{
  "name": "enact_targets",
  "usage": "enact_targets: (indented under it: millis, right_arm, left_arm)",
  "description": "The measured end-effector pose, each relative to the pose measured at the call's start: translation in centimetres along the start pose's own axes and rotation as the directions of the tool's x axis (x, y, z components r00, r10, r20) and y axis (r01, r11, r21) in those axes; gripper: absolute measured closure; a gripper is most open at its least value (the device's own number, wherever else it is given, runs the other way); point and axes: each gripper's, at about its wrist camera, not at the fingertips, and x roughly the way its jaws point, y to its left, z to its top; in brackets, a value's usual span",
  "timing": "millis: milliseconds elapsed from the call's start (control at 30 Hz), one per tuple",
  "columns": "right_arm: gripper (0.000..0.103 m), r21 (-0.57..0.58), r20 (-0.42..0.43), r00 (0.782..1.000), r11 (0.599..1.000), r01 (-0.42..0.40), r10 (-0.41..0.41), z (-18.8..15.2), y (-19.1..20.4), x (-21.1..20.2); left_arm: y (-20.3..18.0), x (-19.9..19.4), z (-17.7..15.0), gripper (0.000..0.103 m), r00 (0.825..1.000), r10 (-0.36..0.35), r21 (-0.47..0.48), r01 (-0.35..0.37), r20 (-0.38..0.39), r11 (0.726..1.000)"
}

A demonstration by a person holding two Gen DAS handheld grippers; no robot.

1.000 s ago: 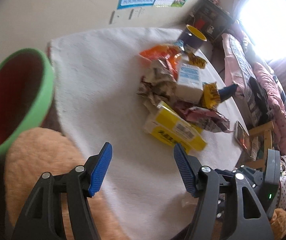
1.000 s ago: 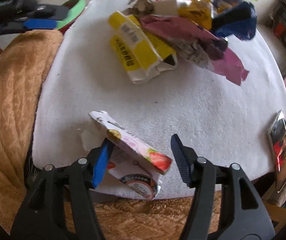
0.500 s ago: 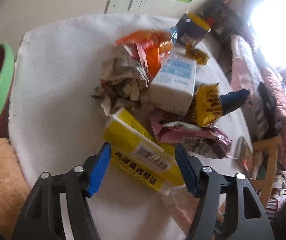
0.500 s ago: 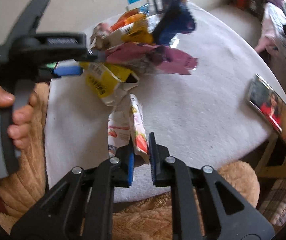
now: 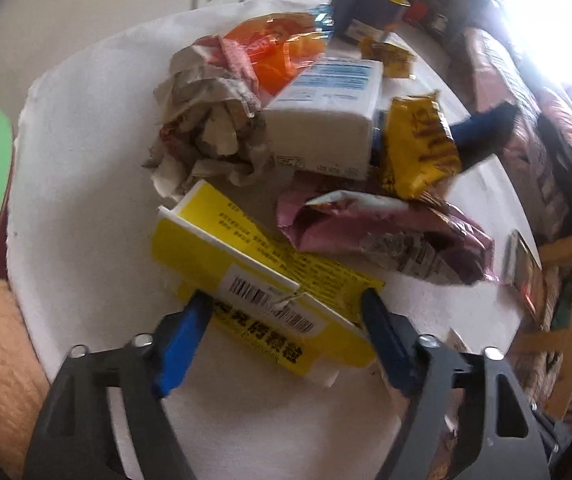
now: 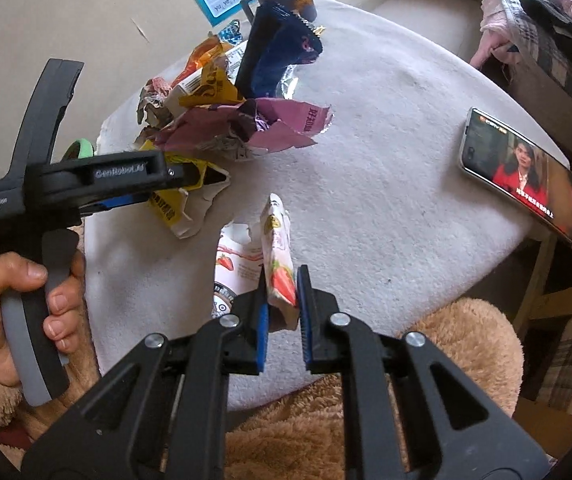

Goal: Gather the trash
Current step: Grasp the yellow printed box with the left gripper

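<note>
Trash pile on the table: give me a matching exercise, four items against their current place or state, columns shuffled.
Items:
1. strawberry carton
2. yellow box
3. phone
4. white and blue carton

States:
A. lying apart from the pile, screen lit
B. pinched in the shut right gripper
C. on the pile, beside the crumpled paper
D. between the open left gripper pads, not squeezed

Pairs: 1-B, 2-D, 3-A, 4-C
</note>
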Motion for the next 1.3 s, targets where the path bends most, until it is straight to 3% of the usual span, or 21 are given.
enact_targets:
  millis: [100,133,267,367,500,567,633,733,900,1100,1233,1300]
  right_arm:
    - [0.09,0.003,0.0,1.0,1.0,-0.003,0.003,0.1,0.1,0.2]
    - [0.09,0.005,-0.002,1.0,1.0,-0.004,0.004,0.2,0.0,0.3]
    - [0.09,0.003,-0.003,1.0,1.0,-0.005,0.005,0.3,0.1,0.5]
    - [0.09,0.002,-0.006,1.0,1.0,-0.006,0.006,0.4,0.2,0.6]
    - [0.09,0.0,-0.012,1.0,1.0,-0.008,0.008,0.5,0.4,0.8]
    - [0.09,-0.002,-0.012,1.0,1.0,-0.006,0.006,0.5,0.5,0.9]
    - [0.09,-0.003,-0.015,1.0,1.0,-0.007,0.007,0.5,0.6,1.0]
    - [0.09,0.0,-0.02,1.0,1.0,-0.007,0.007,0.6,0.7,1.3]
    - [0.089,0.0,-0.021,1.0,1.0,-0.008,0.008,0.6,0.6,1.4]
    - [0.089,-0.003,-0.025,1.0,1.0,-0.002,0.002,0.6,0.6,1.5]
    - [0.089,-0.003,-0.032,0.999,1.0,0.004,-0.004,0.7,0.6,1.7]
    - [0.089,-0.006,-0.036,0.999,1.0,0.008,-0.008,0.8,0.6,1.8]
  left_arm:
    - [0.3,-0.6,-0.2,0.062,0.999,-0.039,0.049,0.039,-0.021,0.998]
    - [0.4,-0.8,-0.2,0.076,0.998,-0.054,0.067,0.056,-0.038,0.996]
    - [1.5,-1.7,-0.1,0.087,0.993,-0.087,0.101,0.095,-0.083,0.99]
    - [1.8,-2.0,0.0,0.087,0.993,-0.063,0.162,0.079,-0.104,0.984]
    - [2.6,-1.9,0.0,0.077,0.995,-0.039,0.142,0.053,-0.097,0.988]
    - [3.3,-2.0,-0.1,0.059,0.995,-0.05,0.09,0.058,-0.092,0.994]
    - [3.9,-2.8,-0.3,0.053,0.996,-0.068,0.04,0.07,-0.052,0.997]
    - [4.1,-3.5,-0.1,0.033,0.999,-0.045,0.029,0.045,0.0,0.999]
    - [3.9,-1.5,1.2,0.031,1.0,0.012,0.037,-0.011,-0.018,0.999]
    - [3.3,0.0,1.2,0.026,0.999,-0.026,0.014,0.026,-0.031,1.0]
    - [3.2,-0.2,0.9,0.026,1.0,-0.018,0.021,0.018,-0.019,1.0]
    - [3.3,-0.5,0.7,0.031,1.0,-0.024,0.018,0.024,-0.013,1.0]
